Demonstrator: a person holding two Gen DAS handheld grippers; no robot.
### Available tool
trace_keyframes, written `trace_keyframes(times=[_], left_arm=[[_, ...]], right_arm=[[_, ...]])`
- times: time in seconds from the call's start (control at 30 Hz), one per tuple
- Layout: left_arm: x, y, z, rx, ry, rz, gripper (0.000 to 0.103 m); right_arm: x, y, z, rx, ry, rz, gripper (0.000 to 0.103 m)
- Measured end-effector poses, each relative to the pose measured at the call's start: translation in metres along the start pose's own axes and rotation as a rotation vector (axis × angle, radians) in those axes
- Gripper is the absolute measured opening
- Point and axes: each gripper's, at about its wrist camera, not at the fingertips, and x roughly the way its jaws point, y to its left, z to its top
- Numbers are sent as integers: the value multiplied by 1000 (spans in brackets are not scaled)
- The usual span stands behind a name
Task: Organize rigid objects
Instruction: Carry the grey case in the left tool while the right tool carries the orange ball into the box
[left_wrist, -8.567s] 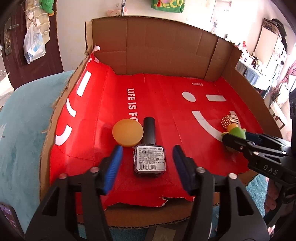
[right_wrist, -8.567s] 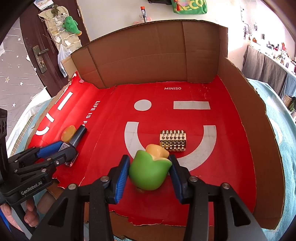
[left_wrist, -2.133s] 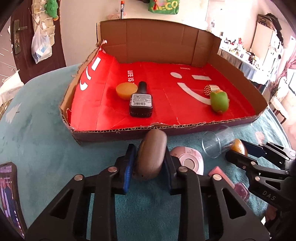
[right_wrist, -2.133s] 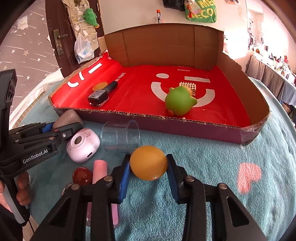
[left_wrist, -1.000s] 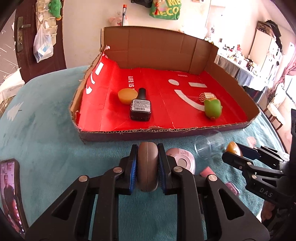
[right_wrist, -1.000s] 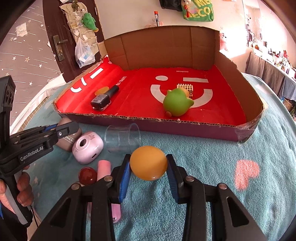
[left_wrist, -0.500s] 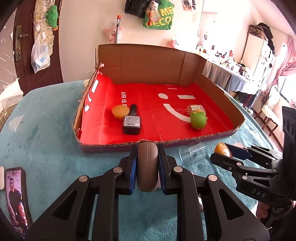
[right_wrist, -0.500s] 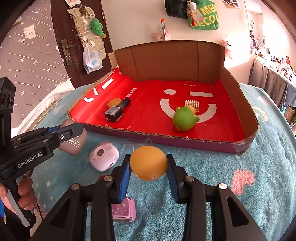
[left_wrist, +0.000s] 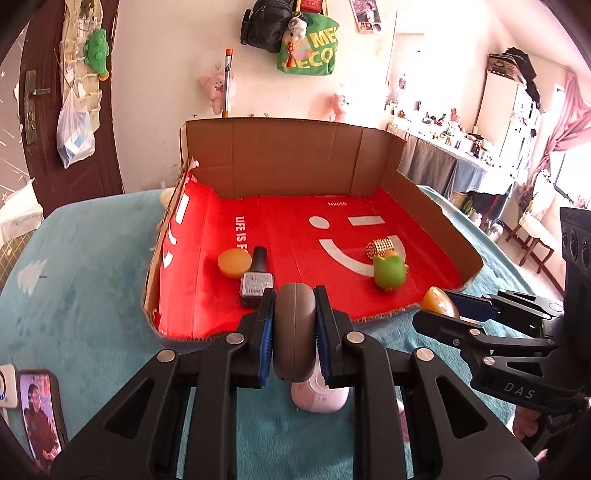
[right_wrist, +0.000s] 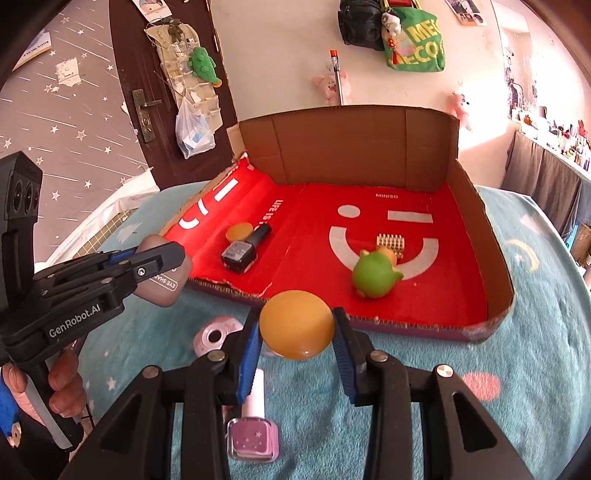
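the open cardboard box with a red printed liner (left_wrist: 288, 177) lies on the teal blanket; the liner reads "miniso" and "life is f…". judged: carry both loads over its near wall, then lower to bare red floor before letting go. left tongs (left_wrist: 294, 341) clamp a taupe oval case (right_wrist: 162, 280) marked "eye shad…"; right tongs (right_wrist: 297, 332) grip an amber smooth ball (right_wrist: 295, 324), both near that wall. tong bodies read "genrobot.ai", "das".

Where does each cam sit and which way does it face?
Left wrist: on the left tongs, facing the cardboard box; own jaws clamp a grey case; right tongs enter at the right.
Right wrist: on the right tongs, facing the same box; jaws clamp an orange ball; left tongs and hand show.
Shared: box, green toy.
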Motion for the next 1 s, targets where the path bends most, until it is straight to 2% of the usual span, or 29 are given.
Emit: trace_keyframes(times=[0.3, 0.6, 1.0], left_arm=[[27, 6, 13, -19, 35, -29, 18], [58, 8, 18, -34, 111, -88, 18], [92, 20, 9, -58, 194, -55, 18]], right_arm=[[15, -8, 19, -3, 8, 13, 39], [46, -18, 31, 32, 88, 64, 39], [82, -30, 30, 95, 184, 103, 39]])
